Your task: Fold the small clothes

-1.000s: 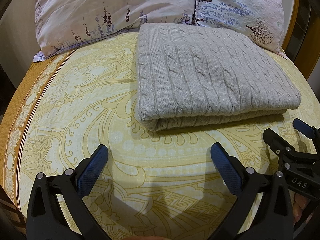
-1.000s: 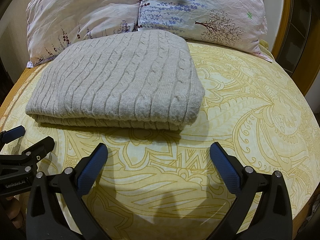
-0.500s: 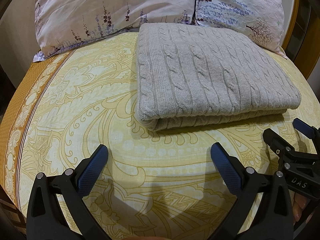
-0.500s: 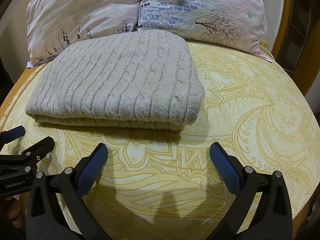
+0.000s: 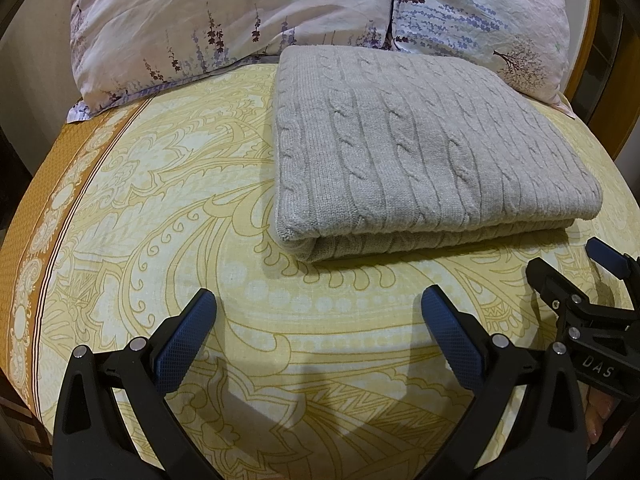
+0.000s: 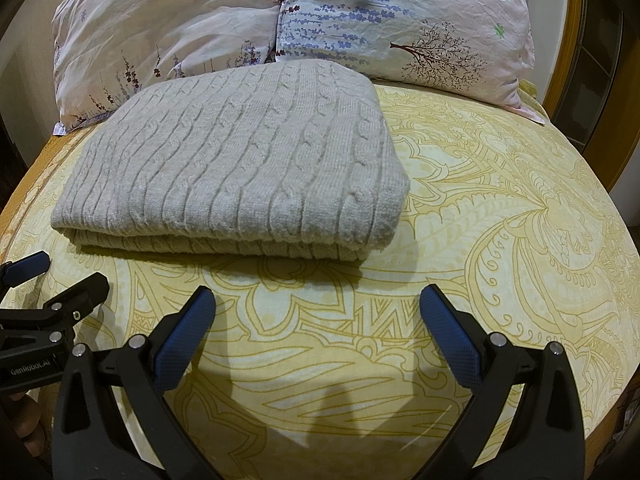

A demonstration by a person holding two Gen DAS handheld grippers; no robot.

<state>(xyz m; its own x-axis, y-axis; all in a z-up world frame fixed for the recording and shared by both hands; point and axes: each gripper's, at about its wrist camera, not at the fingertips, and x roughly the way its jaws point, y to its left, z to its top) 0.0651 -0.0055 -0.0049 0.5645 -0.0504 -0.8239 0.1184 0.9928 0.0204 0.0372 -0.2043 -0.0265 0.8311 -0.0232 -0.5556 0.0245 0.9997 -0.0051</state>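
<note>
A grey cable-knit sweater (image 5: pixel 420 152) lies folded in a neat rectangle on the yellow patterned bed sheet (image 5: pixel 160 208); it also shows in the right wrist view (image 6: pixel 240 164). My left gripper (image 5: pixel 316 320) is open and empty, a little in front of the sweater's near left corner. My right gripper (image 6: pixel 316 320) is open and empty, in front of the sweater's near right corner. Each gripper shows at the edge of the other's view: the right one (image 5: pixel 576 272) and the left one (image 6: pixel 52 276).
Two floral pillows (image 5: pixel 224 12) (image 6: pixel 408 24) lie against the head of the bed behind the sweater. A wooden bed frame (image 6: pixel 576 40) rises at the right. The sheet's brown border (image 5: pixel 48 184) runs along the left edge.
</note>
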